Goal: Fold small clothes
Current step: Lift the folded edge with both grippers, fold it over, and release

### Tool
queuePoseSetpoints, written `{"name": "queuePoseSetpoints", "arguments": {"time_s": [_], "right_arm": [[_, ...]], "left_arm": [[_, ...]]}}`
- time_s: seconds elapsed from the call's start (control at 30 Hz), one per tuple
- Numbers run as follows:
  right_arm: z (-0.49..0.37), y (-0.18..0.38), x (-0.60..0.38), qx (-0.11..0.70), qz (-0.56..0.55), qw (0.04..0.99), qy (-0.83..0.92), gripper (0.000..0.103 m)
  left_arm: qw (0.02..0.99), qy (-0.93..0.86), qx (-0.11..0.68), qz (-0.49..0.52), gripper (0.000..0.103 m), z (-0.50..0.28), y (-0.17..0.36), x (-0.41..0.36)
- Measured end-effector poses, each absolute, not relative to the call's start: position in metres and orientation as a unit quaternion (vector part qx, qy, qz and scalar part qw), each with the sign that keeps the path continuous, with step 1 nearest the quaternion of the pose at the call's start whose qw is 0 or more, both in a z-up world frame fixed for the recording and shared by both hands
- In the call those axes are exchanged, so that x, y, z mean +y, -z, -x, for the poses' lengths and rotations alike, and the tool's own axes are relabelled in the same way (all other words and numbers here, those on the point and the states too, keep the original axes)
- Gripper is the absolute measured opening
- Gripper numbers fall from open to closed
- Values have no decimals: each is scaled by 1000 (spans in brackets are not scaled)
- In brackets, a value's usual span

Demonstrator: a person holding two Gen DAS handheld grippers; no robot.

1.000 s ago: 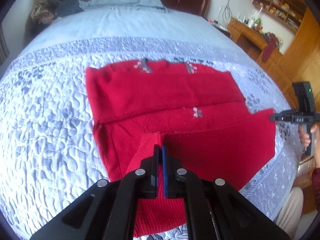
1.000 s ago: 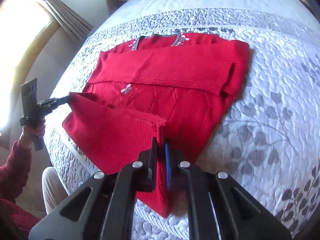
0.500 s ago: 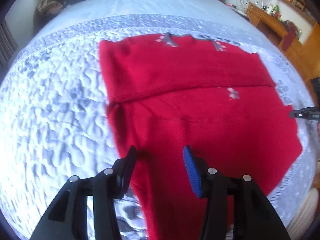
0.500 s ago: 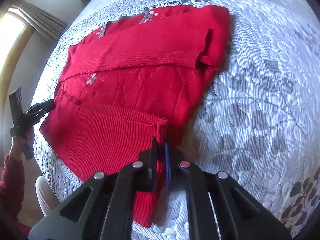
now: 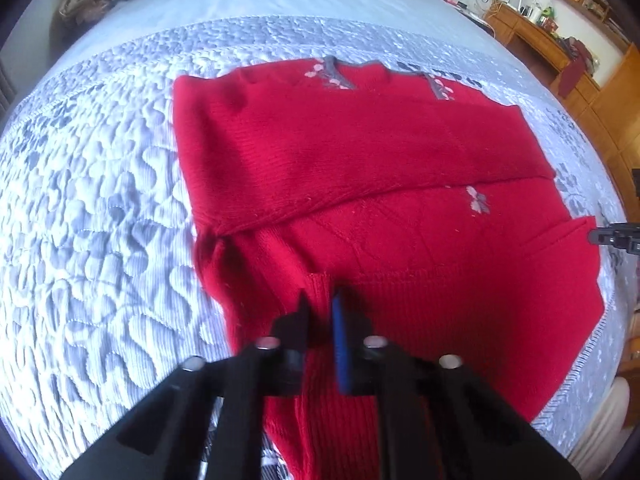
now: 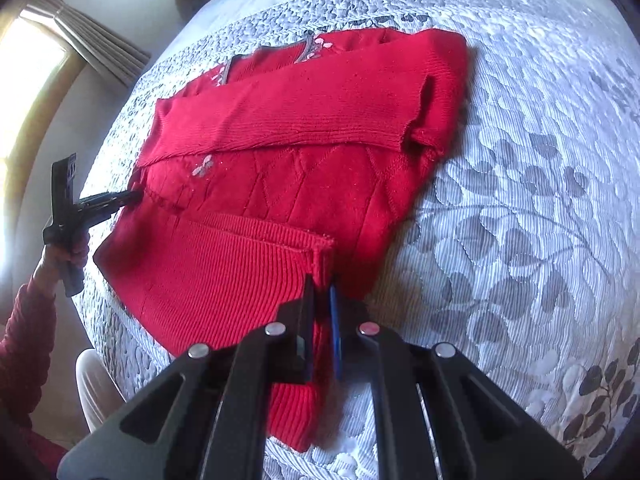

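Red sweater, one, two grippers

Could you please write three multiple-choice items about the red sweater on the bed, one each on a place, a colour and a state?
1. Where does the red sweater lie?
A. on a desk
B. on the quilted bedspread
C. on the floor

2. What colour is the neckline trim?
A. grey
B. yellow
C. green

3. What is the right hand-held gripper doing?
A. wide open above the pillow
B. shut on the sweater's ribbed hem
C. holding a hanger

Key: 1 B, grey-patterned quilting surrounds the sweater; 2 A, a grey band edges the neck opening; 3 B, red ribbed knit sits pinched between its closed fingers.
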State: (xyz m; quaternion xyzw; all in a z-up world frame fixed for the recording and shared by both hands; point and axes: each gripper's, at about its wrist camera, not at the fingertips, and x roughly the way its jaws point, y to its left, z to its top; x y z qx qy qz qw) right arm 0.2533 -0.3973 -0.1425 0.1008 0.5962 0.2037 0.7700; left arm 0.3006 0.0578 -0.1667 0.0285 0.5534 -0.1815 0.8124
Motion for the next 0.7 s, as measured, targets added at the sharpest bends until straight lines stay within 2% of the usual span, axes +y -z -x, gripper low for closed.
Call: {"name": "queuePoseSetpoints", "arguments": {"time_s": [0.37, 0.5, 0.7], "right_arm": [[-249, 105, -399, 559, -119, 791, -219, 5], [-271, 82, -400, 545, -113, 805, -206, 5], [-353, 54, -413, 533, -98, 822, -176, 5]], "left_arm": [[864, 172, 470, 49, 7, -267, 98, 86], [882, 152, 442, 65, 7, -295, 73, 88], [905, 107, 408, 53, 7, -378, 46, 72]]}}
